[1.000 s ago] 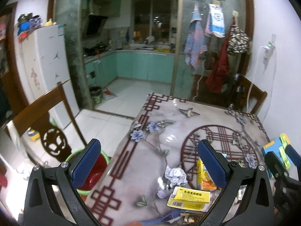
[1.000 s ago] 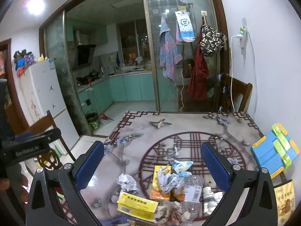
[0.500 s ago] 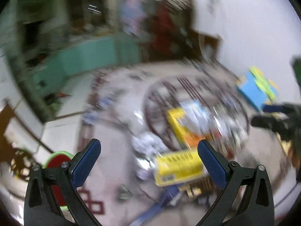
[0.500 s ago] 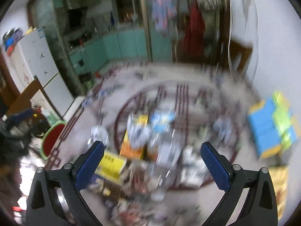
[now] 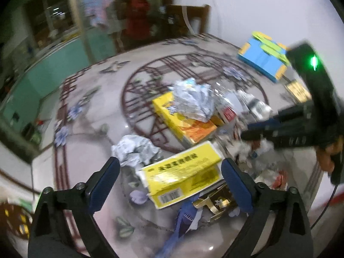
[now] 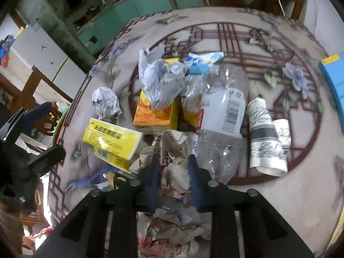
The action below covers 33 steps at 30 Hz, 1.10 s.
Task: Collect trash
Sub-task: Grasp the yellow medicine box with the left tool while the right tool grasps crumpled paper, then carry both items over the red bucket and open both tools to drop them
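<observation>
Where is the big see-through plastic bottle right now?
In the right wrist view, the clear plastic bottle lies on the table, right of the orange box and left of the paper cups.

The bench (image 6: 286, 204) is pale grey with dark red line patterns, a big dark red circle, and soft blue flowers with green leaves. The flat box (image 5: 182, 175) is bright yellow with white edges, dark writing and a black barcode. Another box (image 6: 155, 112) is yellow and orange. The crumpled paper ball (image 6: 105, 103) is white with grey print. The paper cup (image 6: 265, 137) is white with black brush marks and a dark band. The bottle (image 6: 223, 107) is clear with a white label. The folder (image 5: 263, 59) is blue with yellow and green bits. The left gripper (image 5: 169, 182) and right gripper (image 6: 172, 172) are black with dark blue pads.
</observation>
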Available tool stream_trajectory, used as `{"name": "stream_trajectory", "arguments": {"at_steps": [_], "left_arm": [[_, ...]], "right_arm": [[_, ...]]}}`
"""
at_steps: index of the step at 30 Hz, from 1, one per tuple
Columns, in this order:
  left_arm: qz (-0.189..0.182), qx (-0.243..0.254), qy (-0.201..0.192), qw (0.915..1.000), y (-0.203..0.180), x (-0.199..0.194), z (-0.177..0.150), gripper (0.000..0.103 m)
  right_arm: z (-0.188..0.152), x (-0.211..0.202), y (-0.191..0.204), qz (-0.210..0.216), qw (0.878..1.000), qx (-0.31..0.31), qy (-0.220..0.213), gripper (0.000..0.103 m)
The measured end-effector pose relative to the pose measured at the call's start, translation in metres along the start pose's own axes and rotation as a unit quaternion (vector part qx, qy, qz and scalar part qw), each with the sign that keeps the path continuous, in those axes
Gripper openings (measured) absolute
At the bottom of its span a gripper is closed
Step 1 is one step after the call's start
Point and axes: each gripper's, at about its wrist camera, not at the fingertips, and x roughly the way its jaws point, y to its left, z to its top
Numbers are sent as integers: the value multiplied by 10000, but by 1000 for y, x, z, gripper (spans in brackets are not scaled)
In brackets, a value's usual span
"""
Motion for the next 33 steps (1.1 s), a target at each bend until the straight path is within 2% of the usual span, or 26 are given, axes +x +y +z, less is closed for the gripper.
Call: {"name": "stream_trajectory", "arguments": {"at_steps": [2,6,9,10,11,13,14,15,19,22,24,28,33], "left_arm": [[-171,278,107,9994,-4,11,2,95],[-440,780,422,9951,-8,37,5,95],[-660,1035,878,9885,-10,62,6,91],[-685,1094,1044,9861,-10,71,4,82],[-684,1117,1140,9848,-10,75,3,67],[-801,1036,1293,9829,-9,83,1,54],[-945,924,1259,9832,-8,81,2,33],[-1022,828,1197,9841,-7,77,3,31],[-874,481,868,9912,-4,50,11,21],[-738,-97,606,9954,3,24,14,20],[-747,-578,360,9949,10,5,14,20],[-688,-1312,-89,9889,21,-29,6,19],[-358,-1989,-460,9783,39,-61,-3,18]], "right_arm": [[1,-15,-8,185,9992,210,-269,18],[12,-47,-17,279,9966,390,-667,18],[19,-68,-22,321,9945,465,-878,18],[21,-73,-24,338,9938,515,-930,18],[20,-77,-24,348,9932,549,-961,18],[18,-83,-24,382,9921,634,-1018,18],[19,-86,-23,402,9916,662,-1032,18],[17,-88,-22,405,9915,660,-1041,18],[14,-92,-16,415,9915,591,-1081,18],[20,-96,-4,469,9907,472,-1183,18],[24,-100,6,487,9899,344,-1283,18],[33,-108,30,538,9880,31,-1445,18],[45,-107,61,678,9854,-355,-1521,18]]}}
